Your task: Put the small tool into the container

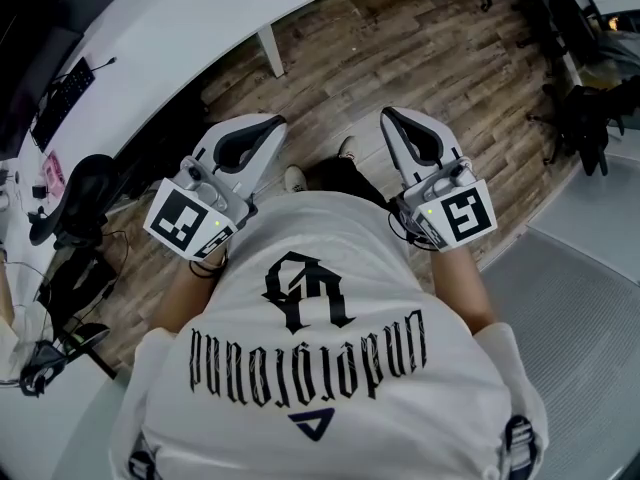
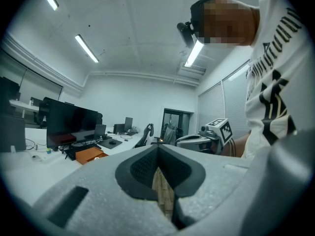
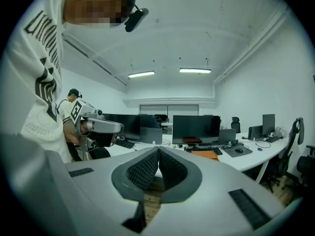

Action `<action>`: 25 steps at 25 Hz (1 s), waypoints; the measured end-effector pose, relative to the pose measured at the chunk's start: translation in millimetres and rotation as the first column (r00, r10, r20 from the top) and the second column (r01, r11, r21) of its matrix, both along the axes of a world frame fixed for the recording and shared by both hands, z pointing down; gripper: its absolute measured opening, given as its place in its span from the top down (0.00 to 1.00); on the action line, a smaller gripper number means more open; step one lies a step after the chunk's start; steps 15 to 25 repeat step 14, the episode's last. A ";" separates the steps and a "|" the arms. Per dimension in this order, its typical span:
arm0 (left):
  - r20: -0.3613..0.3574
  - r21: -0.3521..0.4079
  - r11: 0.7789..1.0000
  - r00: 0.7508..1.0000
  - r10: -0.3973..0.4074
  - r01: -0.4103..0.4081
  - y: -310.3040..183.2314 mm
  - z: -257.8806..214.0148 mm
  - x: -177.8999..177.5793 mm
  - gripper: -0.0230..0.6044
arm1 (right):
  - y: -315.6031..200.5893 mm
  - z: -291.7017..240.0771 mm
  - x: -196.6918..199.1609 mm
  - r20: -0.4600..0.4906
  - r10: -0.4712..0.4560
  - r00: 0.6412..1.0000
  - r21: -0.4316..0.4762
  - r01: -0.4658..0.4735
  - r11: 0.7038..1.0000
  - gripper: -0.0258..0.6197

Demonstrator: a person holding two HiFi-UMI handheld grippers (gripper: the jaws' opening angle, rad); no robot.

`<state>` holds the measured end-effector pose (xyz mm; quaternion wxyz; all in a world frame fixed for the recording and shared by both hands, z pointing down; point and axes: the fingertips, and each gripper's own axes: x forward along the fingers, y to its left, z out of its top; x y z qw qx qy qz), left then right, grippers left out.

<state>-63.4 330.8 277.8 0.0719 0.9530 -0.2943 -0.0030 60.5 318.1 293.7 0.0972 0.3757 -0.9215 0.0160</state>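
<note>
No small tool and no container show in any view. In the head view both grippers are held out level in front of a person's white printed shirt, above a wood-plank floor. The left gripper has its dark pads together at the tip and nothing between them; its own view shows the same. The right gripper is also shut and empty, its pads meeting at the tip in its own view. Each gripper appears in the other's view: the right gripper and the left gripper.
A long white desk with a keyboard runs across the upper left. Monitors and an orange box stand on desks ahead. Dark office chairs are at the upper right, and a grey mat lies at the right.
</note>
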 end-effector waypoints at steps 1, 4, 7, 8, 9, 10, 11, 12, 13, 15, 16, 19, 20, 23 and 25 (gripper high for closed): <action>-0.002 -0.001 1.000 1.000 0.001 -0.001 2.0 0.4 -4.0 0.94 | 2.0 0.0 -4.0 -0.001 0.002 1.000 0.000 -0.002 1.000 0.94; -0.007 -0.003 1.000 1.000 0.002 -0.002 6.0 1.2 -14.0 0.94 | 5.2 -0.1 -14.0 -0.005 0.005 1.000 -0.002 -0.005 1.000 0.94; -0.013 -0.004 1.000 1.000 0.002 -0.002 7.8 2.8 -18.5 0.94 | 7.2 0.1 -17.7 -0.009 0.007 1.000 -0.001 -0.007 1.000 0.94; -0.014 -0.004 1.000 1.000 0.002 -0.002 8.0 3.3 -19.3 0.94 | 7.5 0.3 -18.5 -0.011 0.007 1.000 -0.001 -0.007 1.000 0.94; -0.015 -0.005 1.000 1.000 0.003 -0.003 8.0 3.6 -20.0 0.94 | 7.9 0.3 -19.3 -0.012 0.008 1.000 -0.002 -0.008 1.000 0.94; -0.016 -0.005 1.000 1.000 0.004 -0.004 7.9 3.6 -20.6 0.94 | 8.2 0.4 -20.1 -0.013 0.009 1.000 -0.002 -0.009 1.000 0.94; -0.017 -0.005 1.000 1.000 0.005 -0.005 7.9 3.5 -21.2 0.94 | 8.6 0.3 -21.0 -0.013 0.009 1.000 -0.003 -0.009 1.000 0.94; -0.018 -0.006 1.000 1.000 0.005 -0.005 7.8 3.4 -21.9 0.94 | 8.8 0.2 -22.0 -0.013 0.009 1.000 -0.004 -0.009 1.000 0.94; -0.019 -0.006 1.000 1.000 0.005 -0.005 7.6 3.2 -22.7 0.94 | 9.0 0.1 -23.1 -0.013 0.009 1.000 -0.004 -0.009 1.000 0.94; -0.020 -0.007 1.000 1.000 0.005 -0.005 7.5 3.0 -23.5 0.94 | 9.1 0.0 -24.2 -0.013 0.009 1.000 -0.005 -0.009 1.000 0.94; -0.020 -0.007 1.000 1.000 0.005 -0.005 7.5 3.0 -23.5 0.94 | 9.1 0.0 -24.2 -0.013 0.009 1.000 -0.005 -0.009 1.000 0.94; -0.020 -0.007 1.000 1.000 0.005 -0.005 7.5 3.0 -23.5 0.94 | 9.1 0.0 -24.2 -0.013 0.009 1.000 -0.005 -0.009 1.000 0.94; -0.020 -0.007 1.000 1.000 0.005 -0.005 7.5 3.0 -23.5 0.94 | 9.1 0.0 -24.2 -0.013 0.009 1.000 -0.005 -0.009 1.000 0.94; -0.020 -0.007 1.000 1.000 0.005 -0.005 7.5 3.0 -23.5 0.94 | 9.1 0.0 -24.2 -0.013 0.009 1.000 -0.005 -0.009 1.000 0.94; -0.020 -0.007 1.000 1.000 0.005 -0.005 7.5 3.0 -23.5 0.94 | 9.1 0.0 -24.2 -0.013 0.009 1.000 -0.005 -0.009 1.000 0.94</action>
